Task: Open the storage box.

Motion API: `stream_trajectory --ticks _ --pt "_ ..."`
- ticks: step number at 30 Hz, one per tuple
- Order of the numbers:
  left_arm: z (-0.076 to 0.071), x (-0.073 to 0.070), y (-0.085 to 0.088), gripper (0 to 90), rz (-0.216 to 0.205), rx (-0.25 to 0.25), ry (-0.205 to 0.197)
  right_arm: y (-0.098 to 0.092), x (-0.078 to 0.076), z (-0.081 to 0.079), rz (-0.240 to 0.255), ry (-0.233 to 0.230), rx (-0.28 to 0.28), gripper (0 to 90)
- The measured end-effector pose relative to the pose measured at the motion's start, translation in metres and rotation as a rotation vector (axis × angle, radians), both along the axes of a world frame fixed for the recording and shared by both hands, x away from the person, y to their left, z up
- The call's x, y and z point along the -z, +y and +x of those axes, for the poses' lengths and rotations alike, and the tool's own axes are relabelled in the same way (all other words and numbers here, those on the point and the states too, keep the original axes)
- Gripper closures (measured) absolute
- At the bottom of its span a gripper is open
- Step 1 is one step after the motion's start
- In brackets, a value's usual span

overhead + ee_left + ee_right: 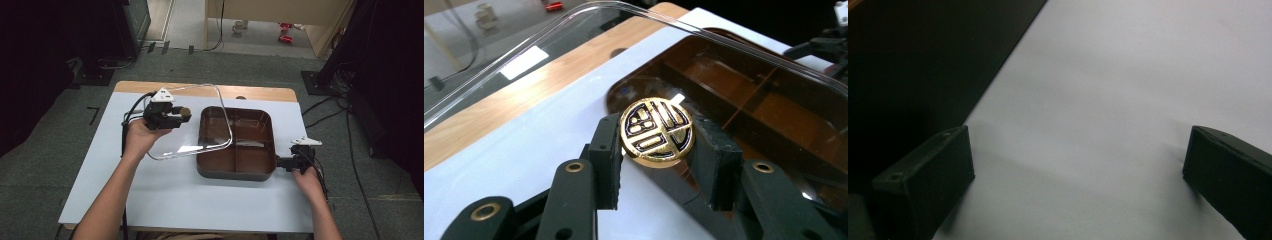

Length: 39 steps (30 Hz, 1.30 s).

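Observation:
A clear glass lid (192, 131) with a round gold knob (184, 112) hangs tilted above the table, left of a brown divided pan (235, 175). Its right edge overlaps the pan's left side. My left gripper (180, 116) is shut on the knob. In the left gripper view both pads clamp the gold knob (657, 129) in the left gripper (656, 150), with the lid (549, 45) and the pan (734, 95) beyond. My right gripper (291, 161) rests by the pan's right side. In its own view the right gripper (1078, 150) stands open over white table, with the dark pan (908, 60) at the left.
The pan sits on a white board (200, 200) that covers a wooden table (260, 93). Cables (330, 117) and dark stands (320, 75) lie on the floor right of the table. Black equipment (100, 35) stands at the back left.

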<state>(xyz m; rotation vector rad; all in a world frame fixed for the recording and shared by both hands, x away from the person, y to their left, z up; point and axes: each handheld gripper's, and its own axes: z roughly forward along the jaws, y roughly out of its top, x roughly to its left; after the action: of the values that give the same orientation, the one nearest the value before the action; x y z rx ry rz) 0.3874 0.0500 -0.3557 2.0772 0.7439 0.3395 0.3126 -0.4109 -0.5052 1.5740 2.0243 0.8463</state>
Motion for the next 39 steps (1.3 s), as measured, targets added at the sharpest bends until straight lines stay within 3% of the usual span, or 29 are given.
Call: stream_trajectory --ticks 13,18,22,30,39 --pt "-0.003 0.009 0.058 58.8 -0.003 -0.145 0.017 0.0 0.0 0.0 0.001 0.001 -0.002 0.0" --pt "0.003 0.022 0.08 58.8 -0.005 -0.197 0.035 0.0 0.0 0.0 0.0 0.001 -0.001 0.0" --pt "0.013 0.045 0.096 58.9 0.009 -0.261 0.077 0.0 0.0 0.0 0.0 0.001 -0.001 0.0" --pt "0.029 0.081 0.1 58.9 0.09 -0.297 0.124 0.0 0.0 0.0 0.0 0.001 -0.001 0.0" --pt "0.04 0.098 0.101 58.8 0.104 -0.309 0.134 0.0 0.0 0.0 -0.002 0.0 -0.001 0.0"
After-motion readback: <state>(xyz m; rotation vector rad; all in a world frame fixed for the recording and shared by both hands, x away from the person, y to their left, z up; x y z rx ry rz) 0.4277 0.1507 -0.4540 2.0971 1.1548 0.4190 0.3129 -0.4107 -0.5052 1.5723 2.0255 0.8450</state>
